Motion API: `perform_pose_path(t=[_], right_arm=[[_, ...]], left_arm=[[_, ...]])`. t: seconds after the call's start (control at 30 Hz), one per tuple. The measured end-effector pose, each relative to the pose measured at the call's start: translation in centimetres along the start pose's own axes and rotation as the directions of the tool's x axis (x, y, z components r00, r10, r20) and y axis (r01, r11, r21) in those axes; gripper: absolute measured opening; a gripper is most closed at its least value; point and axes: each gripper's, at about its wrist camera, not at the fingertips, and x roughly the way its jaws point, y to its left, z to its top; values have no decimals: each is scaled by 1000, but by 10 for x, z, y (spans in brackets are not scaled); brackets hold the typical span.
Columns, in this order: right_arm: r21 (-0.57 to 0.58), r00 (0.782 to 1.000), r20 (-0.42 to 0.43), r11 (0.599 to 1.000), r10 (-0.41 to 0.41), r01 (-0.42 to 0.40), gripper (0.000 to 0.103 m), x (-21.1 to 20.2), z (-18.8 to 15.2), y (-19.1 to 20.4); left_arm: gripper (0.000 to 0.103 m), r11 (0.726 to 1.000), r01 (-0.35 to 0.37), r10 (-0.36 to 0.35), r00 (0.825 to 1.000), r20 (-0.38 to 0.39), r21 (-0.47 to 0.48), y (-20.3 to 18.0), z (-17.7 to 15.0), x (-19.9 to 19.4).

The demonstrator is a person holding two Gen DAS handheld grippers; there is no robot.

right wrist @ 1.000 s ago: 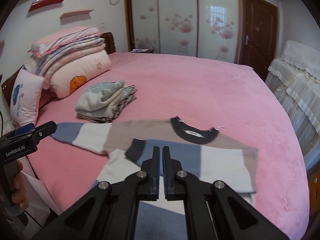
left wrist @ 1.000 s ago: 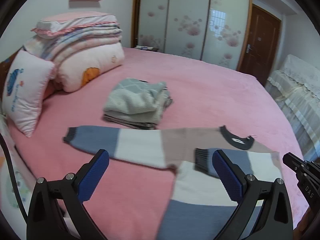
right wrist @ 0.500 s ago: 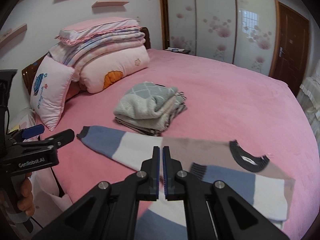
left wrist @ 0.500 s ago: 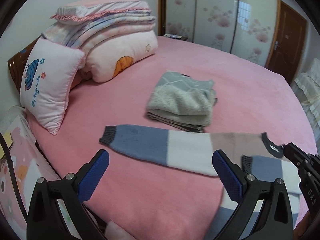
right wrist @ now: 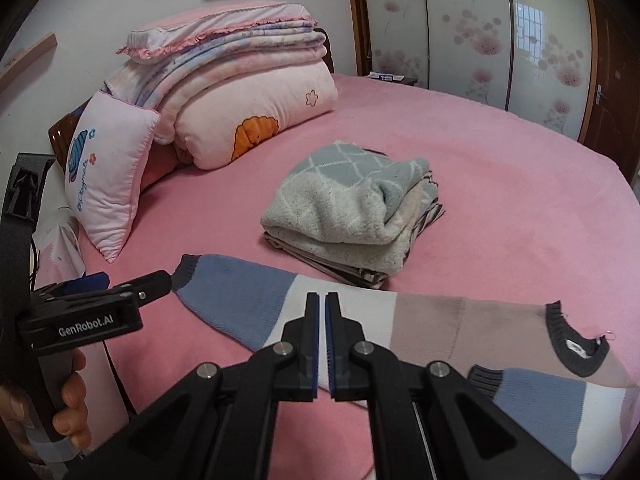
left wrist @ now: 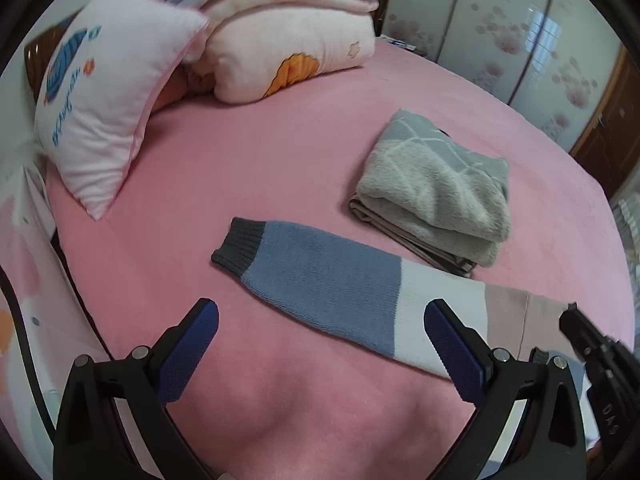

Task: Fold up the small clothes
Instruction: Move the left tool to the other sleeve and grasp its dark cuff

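Note:
A small striped sweater (right wrist: 432, 320) in blue, white and tan lies flat on the pink bed. Its left sleeve (left wrist: 320, 280) stretches out with a dark cuff (left wrist: 239, 245) at the end. The other sleeve (right wrist: 532, 394) is folded across the body. My left gripper (left wrist: 320, 344) is open and empty, hovering just short of the outstretched sleeve. It shows in the right wrist view (right wrist: 100, 300) beside the cuff. My right gripper (right wrist: 322, 320) is shut and empty above the sleeve's white band.
A stack of folded clothes (left wrist: 436, 192) (right wrist: 348, 216) lies just beyond the sleeve. Pillows and folded quilts (right wrist: 240, 100) are piled at the bed's head. A white pillow (left wrist: 108, 120) leans at the left edge. Wardrobe doors (right wrist: 480, 28) stand behind.
Both grippers have swung left along the sweater toward the outstretched sleeve and moved closer to the bed. Left stays open, right stays shut. The sweater has not moved.

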Motion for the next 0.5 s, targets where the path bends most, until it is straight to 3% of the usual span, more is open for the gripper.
perform_pose_path(t=[0.17, 0.3, 0.5], right_arm=[[16, 1000, -28, 1000, 11, -11, 3, 24, -4, -2], [27, 997, -61, 999, 38, -36, 3, 45, -10, -5], [42, 992, -116, 998, 52, -47, 3, 71, -23, -9]], left_arm=[[102, 995, -21, 16, 998, -54, -100, 24, 3, 30], [100, 974, -19, -11, 992, -129, -226, 44, 6, 61], [95, 943, -36, -36, 977, -210, -330, 57, 9, 103]])
